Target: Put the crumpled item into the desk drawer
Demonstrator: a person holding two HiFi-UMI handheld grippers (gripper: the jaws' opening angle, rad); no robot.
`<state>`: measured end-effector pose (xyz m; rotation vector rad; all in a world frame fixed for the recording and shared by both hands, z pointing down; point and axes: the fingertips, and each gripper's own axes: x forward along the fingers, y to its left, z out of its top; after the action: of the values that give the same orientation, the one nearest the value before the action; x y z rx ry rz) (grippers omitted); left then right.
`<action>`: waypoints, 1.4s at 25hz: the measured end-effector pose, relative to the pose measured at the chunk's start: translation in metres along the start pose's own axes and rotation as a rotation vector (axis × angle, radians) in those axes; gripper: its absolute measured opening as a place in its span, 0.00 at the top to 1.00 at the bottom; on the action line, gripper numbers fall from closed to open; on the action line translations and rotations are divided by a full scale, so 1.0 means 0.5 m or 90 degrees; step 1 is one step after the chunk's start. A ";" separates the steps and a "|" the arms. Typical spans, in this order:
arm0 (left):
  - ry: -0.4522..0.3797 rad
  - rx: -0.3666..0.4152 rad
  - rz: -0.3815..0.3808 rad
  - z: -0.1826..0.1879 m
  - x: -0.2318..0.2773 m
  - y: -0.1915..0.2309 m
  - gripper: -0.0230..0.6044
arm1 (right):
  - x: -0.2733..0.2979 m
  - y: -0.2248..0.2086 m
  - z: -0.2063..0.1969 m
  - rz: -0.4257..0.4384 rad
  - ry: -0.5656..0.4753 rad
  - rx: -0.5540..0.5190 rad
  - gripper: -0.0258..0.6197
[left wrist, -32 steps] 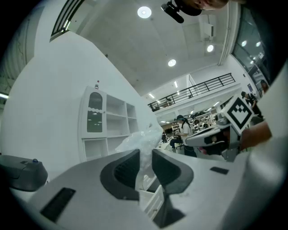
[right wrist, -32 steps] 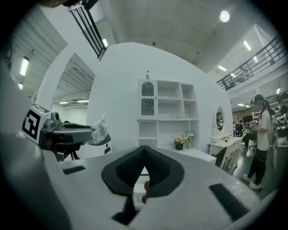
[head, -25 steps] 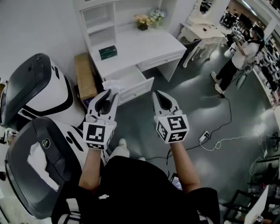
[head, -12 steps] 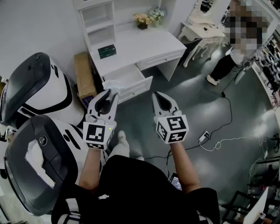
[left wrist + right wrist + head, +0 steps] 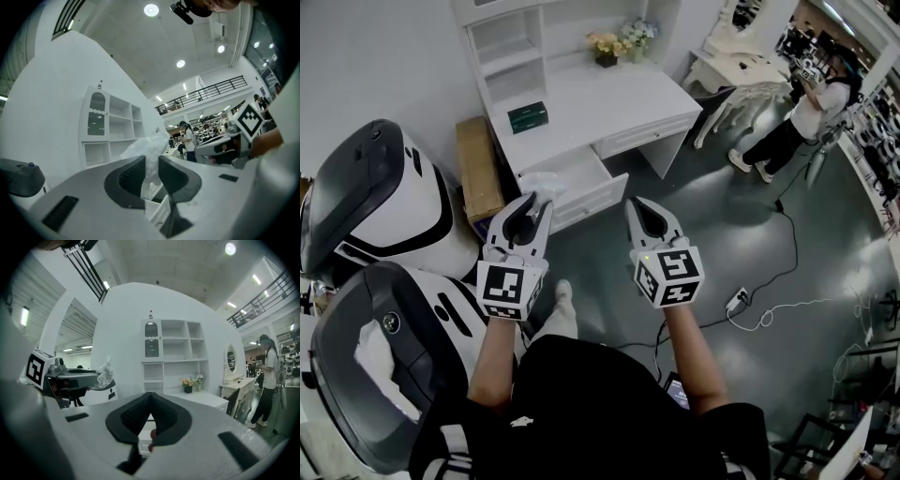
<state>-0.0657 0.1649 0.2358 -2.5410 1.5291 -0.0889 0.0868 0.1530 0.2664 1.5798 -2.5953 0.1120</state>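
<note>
Pinches one crumpled wad [image 5: 148, 146] between pads of left gripper [image 5: 151, 161], plain only in left gripper view. From head view alone, places wad above open drawer [image 5: 602, 190] of desk [image 5: 609, 98]. Shows right gripper [image 5: 151, 398] closed, empty. Counts two grippers, one drawer.

Blk tee [image 5: 581, 403]; white L tongs [image 5: 534, 202] + R tongs [image 5: 638, 205], marker cubes [image 5: 508, 289]

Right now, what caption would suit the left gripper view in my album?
Left gripper pinching crumpled clear plastic, open white desk drawer visible beyond its jaws.
</note>
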 end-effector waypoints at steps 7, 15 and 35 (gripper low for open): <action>0.007 -0.013 -0.001 -0.010 0.079 0.041 0.84 | 0.082 -0.038 0.014 0.004 0.002 -0.003 0.97; 0.007 -0.024 0.000 -0.019 0.185 0.087 0.84 | 0.179 -0.094 0.031 0.008 0.014 -0.009 0.97; 0.009 -0.025 -0.034 -0.059 0.387 0.288 0.84 | 0.448 -0.133 0.075 -0.015 0.036 -0.001 0.97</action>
<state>-0.1040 -0.0747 0.2313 -2.6168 1.4832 -0.0857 0.0418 -0.0793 0.2577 1.5826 -2.5321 0.1510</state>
